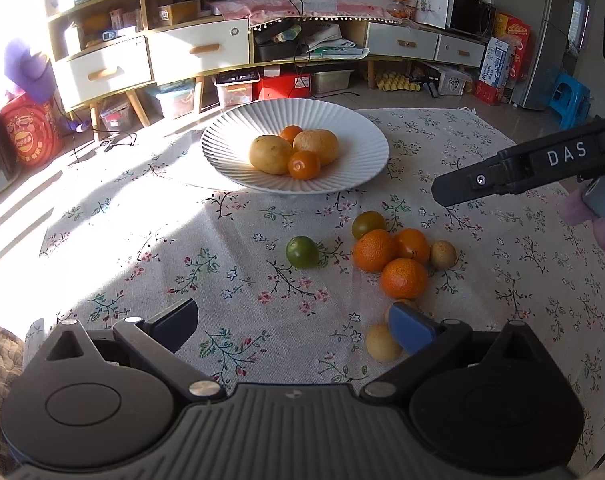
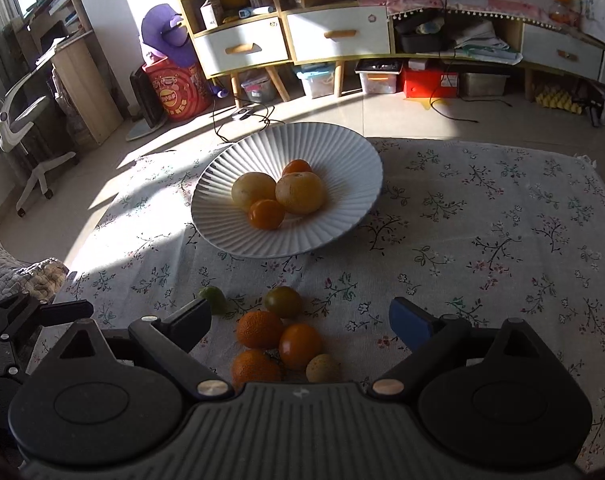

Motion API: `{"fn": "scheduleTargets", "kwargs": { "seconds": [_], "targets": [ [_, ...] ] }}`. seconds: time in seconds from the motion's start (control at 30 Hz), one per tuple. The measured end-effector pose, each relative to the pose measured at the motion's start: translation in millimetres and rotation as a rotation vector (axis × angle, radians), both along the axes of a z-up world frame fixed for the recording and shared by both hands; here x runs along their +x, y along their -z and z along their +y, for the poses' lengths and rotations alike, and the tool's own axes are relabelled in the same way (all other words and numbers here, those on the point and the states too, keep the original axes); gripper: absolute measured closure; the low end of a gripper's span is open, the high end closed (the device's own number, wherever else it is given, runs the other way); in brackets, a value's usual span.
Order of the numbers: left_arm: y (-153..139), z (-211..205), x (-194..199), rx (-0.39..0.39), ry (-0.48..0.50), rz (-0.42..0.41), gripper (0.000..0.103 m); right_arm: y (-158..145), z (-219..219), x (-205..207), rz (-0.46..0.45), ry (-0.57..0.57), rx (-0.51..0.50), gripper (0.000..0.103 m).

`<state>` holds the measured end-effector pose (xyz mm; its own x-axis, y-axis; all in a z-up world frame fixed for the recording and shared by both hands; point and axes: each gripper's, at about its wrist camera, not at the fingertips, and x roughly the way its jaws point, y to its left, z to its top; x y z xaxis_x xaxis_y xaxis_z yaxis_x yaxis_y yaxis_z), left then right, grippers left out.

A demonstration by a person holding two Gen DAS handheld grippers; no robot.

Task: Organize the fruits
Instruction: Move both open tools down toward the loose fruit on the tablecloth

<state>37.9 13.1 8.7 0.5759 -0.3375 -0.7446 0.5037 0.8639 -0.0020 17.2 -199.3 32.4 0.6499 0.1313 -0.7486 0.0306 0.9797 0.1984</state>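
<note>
Hovering over the floral cloth (image 1: 142,264), both claws stand wide apart with nothing between the pads.

Four fruits sit in the white ribbed plate (image 2: 326,148); a loose pile of oranges (image 1: 390,256) lies on the cloth nearer the left gripper (image 1: 294,324), whose blue pad hides part of a pale yellow fruit (image 1: 380,346). From the right gripper (image 2: 300,320), its own body cuts off the nearest orange (image 2: 254,368), and a green fruit (image 2: 218,298) peeks from behind the dark finger.
</note>
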Motion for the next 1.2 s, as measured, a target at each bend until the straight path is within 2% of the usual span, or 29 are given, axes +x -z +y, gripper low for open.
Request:
{"fn": "scheduleTargets", "kwargs": {
  "seconds": [0.33,0.7,0.9,1.03,1.13,1.2],
  "targets": [
    [16.5,8.6,-12.4,0.013,-0.020,-0.008,0.008,20.5,2.4,-22.4,0.031,-0.008,0.016,0.007],
    [34.7,-8.7,-17.6,0.004,0.063,0.002,0.011,39.8,7.8,-44.5,0.101,-0.052,-0.018,0.008],
    [36.4,-18.9,-14.8,-0.035,0.106,0.014,0.030,44.3,2.6,-45.4,0.126,-0.037,0.014,0.010],
    [38.5,-22.0,-12.2,-0.076,0.136,0.052,0.050,45.2,2.2,-44.3,0.133,-0.024,0.034,0.012],
    [39.7,-24.5,-13.0,-0.084,0.150,0.065,0.063,45.3,1.9,-44.6,0.136,-0.023,0.053,0.018],
    [40.4,-26.9,-14.4,-0.084,0.158,0.071,0.069,45.6,2.0,-45.0,0.136,-0.028,0.063,0.022]
  ]
}}
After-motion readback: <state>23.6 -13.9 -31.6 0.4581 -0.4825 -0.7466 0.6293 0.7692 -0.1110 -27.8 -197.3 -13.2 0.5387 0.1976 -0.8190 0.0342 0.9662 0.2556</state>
